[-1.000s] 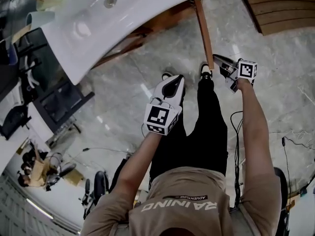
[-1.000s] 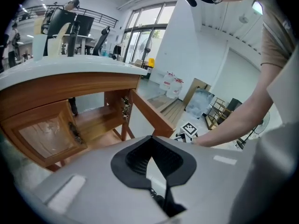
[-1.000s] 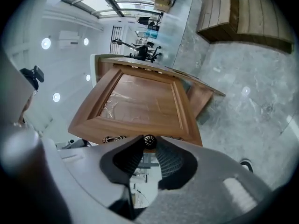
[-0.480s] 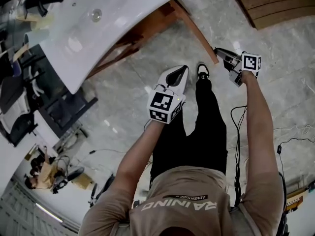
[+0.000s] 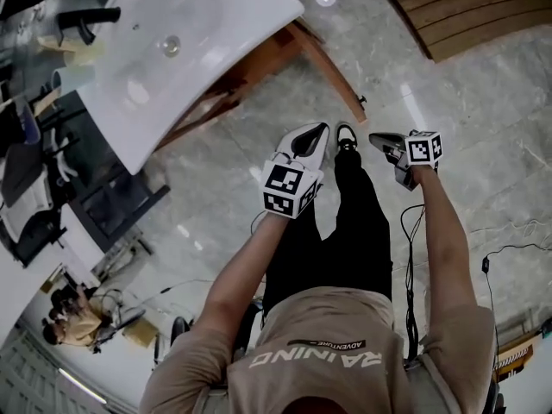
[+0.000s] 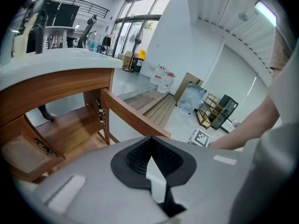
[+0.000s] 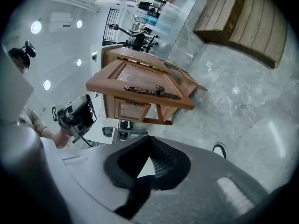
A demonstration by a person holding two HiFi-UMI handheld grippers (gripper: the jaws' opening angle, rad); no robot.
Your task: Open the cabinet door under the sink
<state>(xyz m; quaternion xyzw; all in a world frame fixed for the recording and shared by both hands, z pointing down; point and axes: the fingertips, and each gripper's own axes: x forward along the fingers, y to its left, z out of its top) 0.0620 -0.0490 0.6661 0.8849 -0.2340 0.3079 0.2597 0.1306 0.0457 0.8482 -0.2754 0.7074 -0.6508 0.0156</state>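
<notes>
Right tongs (image 5: 378,139) withdrew from door (image 5: 328,63), just closing empty.

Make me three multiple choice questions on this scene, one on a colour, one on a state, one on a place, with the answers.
1. What colour is the sink? A) black B) white C) brown
2. The cabinet door is: A) shut B) open C) removed
3. Where is the right tool? A) over the floor B) inside the sink C) clamped on the door handle
Answers: 1 B, the basin is plain white; 2 B, the door juts out from the cabinet; 3 A, only floor tiles lie beneath it.
</notes>
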